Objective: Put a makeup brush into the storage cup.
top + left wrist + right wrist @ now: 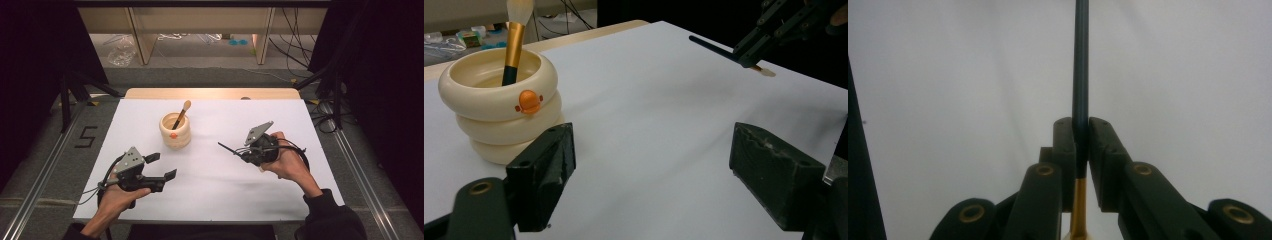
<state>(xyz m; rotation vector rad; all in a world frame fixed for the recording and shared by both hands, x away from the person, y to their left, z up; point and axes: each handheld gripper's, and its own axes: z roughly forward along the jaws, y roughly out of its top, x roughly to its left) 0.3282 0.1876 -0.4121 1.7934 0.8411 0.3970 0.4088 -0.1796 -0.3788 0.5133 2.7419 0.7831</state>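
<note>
Right tongs clamped tight on a thin dark-handled brush. In the right gripper view jaws pinch the dark shaft just above the gold ferrule, handle running straight out ahead of them. In the high view handle tip points left toward the cup; brush off the counter, right of centre. In the left gripper view same brush up top right, pale bristle tip poking out behind the jaws, right tongs gripping mid-shaft.

Left tongs wide open, nothing between the pads. Left gripper view: both black pads apart, bare white sheet in the gap. Held low over the near-left part of the counter, pointing right.

Cream ring-stacked cup upright on the sheet, left of centre toward the far side, orange duck-bill knob on its front. In the left gripper view cup just beyond the left pad, not touching. Second brush standing in it: gold ferrule, pale bristles up, leaning right against the rim.

White sheet covers most of the counter; wood edge showing along the far side. Dark sleeve at the near-right corner. Cables and shelf legs on the floor beyond.
</note>
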